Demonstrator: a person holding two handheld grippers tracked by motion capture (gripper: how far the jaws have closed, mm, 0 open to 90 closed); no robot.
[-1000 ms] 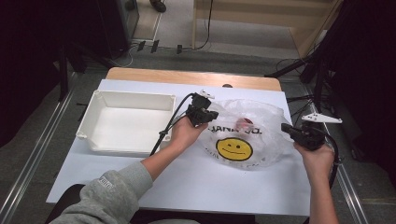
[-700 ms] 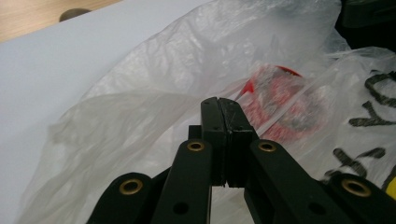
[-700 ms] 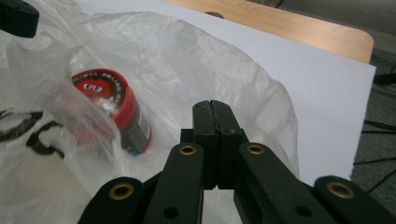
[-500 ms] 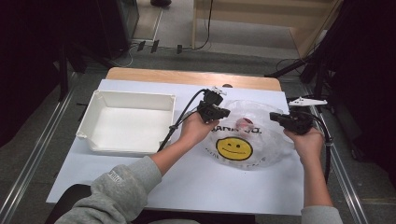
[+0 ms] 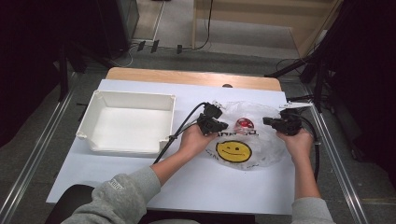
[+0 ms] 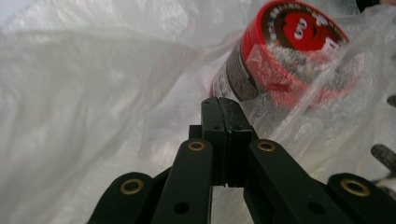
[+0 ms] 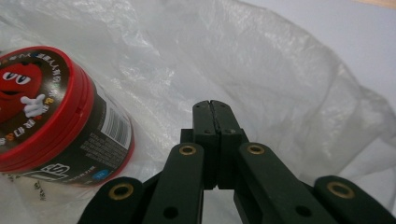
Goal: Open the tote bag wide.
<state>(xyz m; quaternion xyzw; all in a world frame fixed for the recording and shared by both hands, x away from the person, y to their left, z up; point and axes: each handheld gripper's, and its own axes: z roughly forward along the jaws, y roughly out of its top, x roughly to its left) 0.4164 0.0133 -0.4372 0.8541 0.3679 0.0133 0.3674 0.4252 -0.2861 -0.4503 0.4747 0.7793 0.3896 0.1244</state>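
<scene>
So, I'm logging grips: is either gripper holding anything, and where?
Both jaws are shut. Whether the left gripper or right gripper pinches the plastic bag cannot be told.

Landmark: table [image 5: 140, 186], white top, wooden strip along its far edge.
Floor: grey, beyond the table [image 5: 163, 58].
Rails: metal, along both sides of the table [image 5: 28, 177].
Cables: on the floor behind the table [image 5: 154, 45].
Light: dim surroundings, bright table.
</scene>
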